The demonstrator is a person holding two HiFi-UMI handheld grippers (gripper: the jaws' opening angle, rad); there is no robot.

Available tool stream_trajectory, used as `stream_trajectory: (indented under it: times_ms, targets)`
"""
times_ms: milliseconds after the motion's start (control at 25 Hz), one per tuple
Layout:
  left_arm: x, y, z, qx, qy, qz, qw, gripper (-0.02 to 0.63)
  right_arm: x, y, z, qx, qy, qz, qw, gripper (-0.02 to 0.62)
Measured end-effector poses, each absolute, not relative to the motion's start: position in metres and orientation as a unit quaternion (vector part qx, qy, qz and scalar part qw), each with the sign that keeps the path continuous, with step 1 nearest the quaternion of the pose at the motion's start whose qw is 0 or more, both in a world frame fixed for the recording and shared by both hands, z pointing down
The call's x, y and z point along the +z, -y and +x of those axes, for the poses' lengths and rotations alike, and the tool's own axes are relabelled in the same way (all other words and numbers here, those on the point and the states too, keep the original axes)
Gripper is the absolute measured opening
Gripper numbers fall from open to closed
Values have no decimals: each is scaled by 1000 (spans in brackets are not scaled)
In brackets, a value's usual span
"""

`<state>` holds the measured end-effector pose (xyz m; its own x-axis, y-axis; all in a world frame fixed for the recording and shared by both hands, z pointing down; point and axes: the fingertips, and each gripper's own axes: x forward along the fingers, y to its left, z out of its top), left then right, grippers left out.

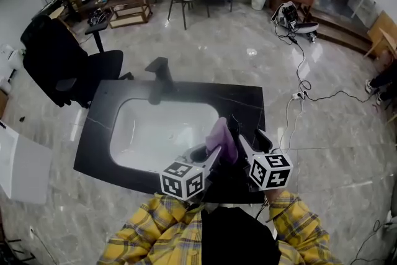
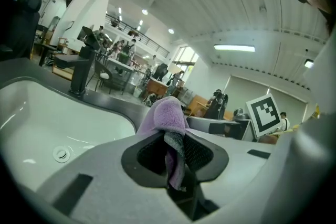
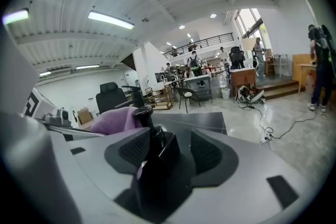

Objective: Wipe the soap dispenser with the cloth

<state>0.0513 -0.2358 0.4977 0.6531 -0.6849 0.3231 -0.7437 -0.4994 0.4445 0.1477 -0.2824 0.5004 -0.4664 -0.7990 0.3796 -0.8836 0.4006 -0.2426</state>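
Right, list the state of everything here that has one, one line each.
left gripper, jaws shut on the cloth.
cloth, bunched, pinched between the left gripper's jaws.
right gripper, jaws open, with a gap at one pad.
soap dispenser, pump end up, between the right gripper's jaws, not clamped.
faucet, no water running.

The basin (image 1: 155,127) lies open; faucet (image 1: 161,76) at its far rim, soap dispenser (image 3: 150,132) seemingly by its near-right corner.
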Motion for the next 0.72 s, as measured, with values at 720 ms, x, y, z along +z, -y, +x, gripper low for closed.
stream_trajectory:
  times_ms: [720]
  targets:
    - [536, 222, 43, 112, 426, 841, 315, 64, 501, 292, 130, 134, 913, 352, 155, 230]
